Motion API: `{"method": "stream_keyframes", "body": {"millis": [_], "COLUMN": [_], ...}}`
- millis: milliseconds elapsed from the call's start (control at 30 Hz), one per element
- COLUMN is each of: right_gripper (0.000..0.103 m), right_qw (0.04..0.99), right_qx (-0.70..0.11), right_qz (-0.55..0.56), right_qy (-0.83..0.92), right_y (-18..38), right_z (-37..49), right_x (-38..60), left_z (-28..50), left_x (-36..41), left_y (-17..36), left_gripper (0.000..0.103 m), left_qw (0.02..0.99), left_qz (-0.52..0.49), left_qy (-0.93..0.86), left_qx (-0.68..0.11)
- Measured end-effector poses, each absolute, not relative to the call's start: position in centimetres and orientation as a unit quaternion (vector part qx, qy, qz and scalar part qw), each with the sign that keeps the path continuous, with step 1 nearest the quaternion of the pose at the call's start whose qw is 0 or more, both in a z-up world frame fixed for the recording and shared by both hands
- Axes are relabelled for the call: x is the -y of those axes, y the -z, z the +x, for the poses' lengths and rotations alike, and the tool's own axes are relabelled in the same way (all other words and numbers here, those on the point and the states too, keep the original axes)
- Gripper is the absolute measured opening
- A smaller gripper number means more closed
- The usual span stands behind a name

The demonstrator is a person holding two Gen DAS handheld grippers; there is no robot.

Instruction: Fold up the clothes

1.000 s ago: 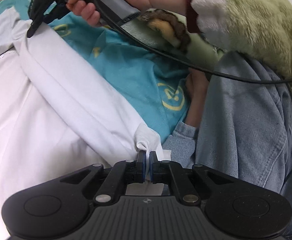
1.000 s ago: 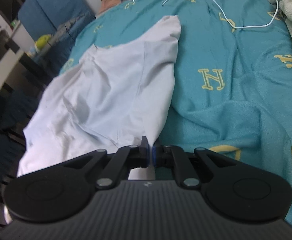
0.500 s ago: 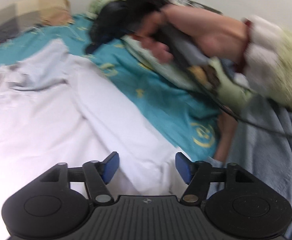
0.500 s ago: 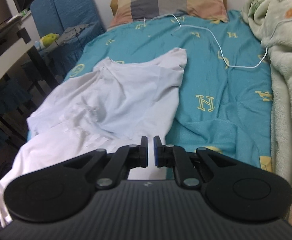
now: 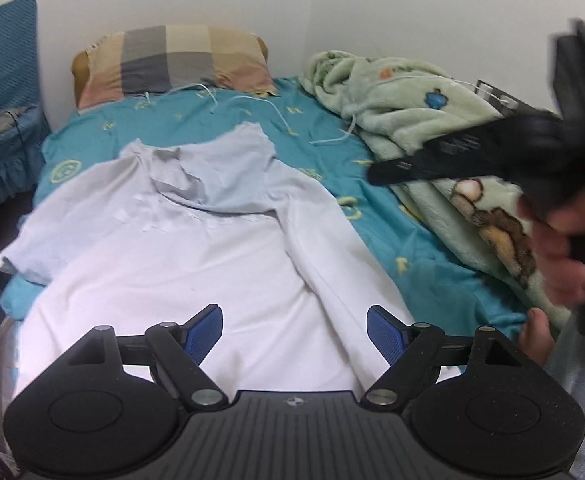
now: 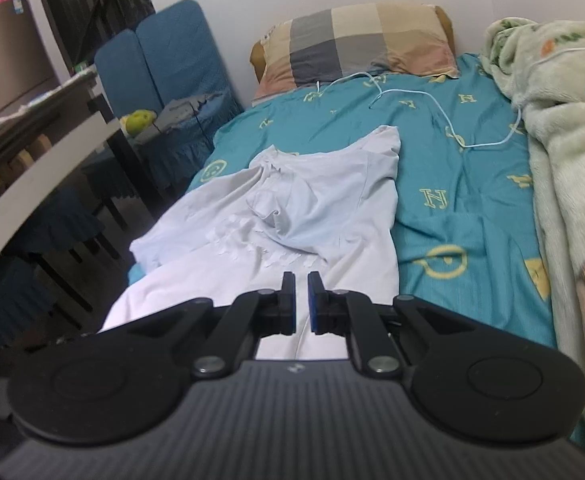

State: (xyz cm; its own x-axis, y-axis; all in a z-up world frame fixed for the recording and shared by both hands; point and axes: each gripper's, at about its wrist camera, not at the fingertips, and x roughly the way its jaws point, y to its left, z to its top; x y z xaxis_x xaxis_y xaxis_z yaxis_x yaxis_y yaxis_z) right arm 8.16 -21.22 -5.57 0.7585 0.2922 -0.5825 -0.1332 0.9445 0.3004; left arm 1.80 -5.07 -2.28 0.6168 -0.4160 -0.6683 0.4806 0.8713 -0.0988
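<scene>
On the teal H-printed bedsheet (image 6: 472, 168) lay your crumpled white cotton shirt (image 5: 180, 256).
Your left gripper (image 5: 294, 326) was opening, empty; your right gripper (image 6: 301, 304) stayed narrow, gripping nothing.

White shirt (image 5: 196, 248) ahead of the black, blue-padded claw (image 5: 294, 330), teal sheet (image 5: 372, 208) with yellow letters and rings right of it, pale green blanket (image 5: 424, 120) with brown bear and blue print further right, checked grey, beige, pink pillow (image 5: 172, 64) far ahead, dark blue chair (image 6: 164, 60) left.

shirt (image 5: 196, 264): smooth white cloth | blanket (image 5: 424, 120): fuzzy fleece | left tool (image 5: 294, 330): matt black plastic
</scene>
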Motion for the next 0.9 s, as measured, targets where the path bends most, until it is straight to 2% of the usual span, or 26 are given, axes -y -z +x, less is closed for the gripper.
{"method": "stream_keyframes", "body": {"millis": [167, 200, 233, 267, 300, 400, 733, 867, 900], "right_gripper": [0.012, 0.019, 0.037, 0.046, 0.059, 0.072, 0.073, 0.073, 0.073], "right_qw": [0.936, 0.936, 0.938, 0.939, 0.941, 0.941, 0.927, 0.918, 0.915], "right_qx": [-0.317, -0.319, -0.318, -0.316, -0.313, -0.313, -0.341, -0.362, -0.369], "right_qz": [0.118, 0.112, 0.105, 0.099, 0.094, 0.092, 0.124, 0.133, 0.136], "right_qy": [-0.099, -0.096, -0.091, -0.09, -0.091, -0.095, -0.095, -0.092, -0.09], "right_y": [5.7, 5.8, 5.9, 5.9, 5.9, 5.9, 6.5, 7.6, 7.9], "right_z": [5.9, 5.8, 5.7, 5.6, 5.6, 5.7, 5.8, 6.3, 6.4], "right_x": [20.8, 20.5, 20.2, 20.0, 19.8, 19.4, 19.5, 19.6, 19.7], "left_z": [1.5, 1.5, 1.5, 1.5, 1.5, 1.9, 8.0, 12.6, 13.6], "left_x": [4.7, 4.6, 4.5, 4.3, 4.2, 2.8, -9.9, -15.8, -17.0], "left_y": [1.7, 1.5, 1.4, 1.3, 1.2, 0.8, 1.7, 4.9, 5.7], "left_gripper": [0.085, 0.086, 0.089, 0.09, 0.09, 0.095, 0.095, 0.084, 0.084], "left_qw": [0.912, 0.915, 0.919, 0.921, 0.923, 0.932, 0.89, 0.831, 0.82], "left_qz": [0.038, 0.038, 0.037, 0.035, 0.032, 0.003, -0.304, -0.413, -0.43], "left_qy": [0.225, 0.22, 0.216, 0.211, 0.206, 0.181, 0.017, -0.029, -0.037], "left_qx": [-0.341, -0.335, -0.329, -0.325, -0.322, -0.314, -0.34, -0.371, -0.376]}}
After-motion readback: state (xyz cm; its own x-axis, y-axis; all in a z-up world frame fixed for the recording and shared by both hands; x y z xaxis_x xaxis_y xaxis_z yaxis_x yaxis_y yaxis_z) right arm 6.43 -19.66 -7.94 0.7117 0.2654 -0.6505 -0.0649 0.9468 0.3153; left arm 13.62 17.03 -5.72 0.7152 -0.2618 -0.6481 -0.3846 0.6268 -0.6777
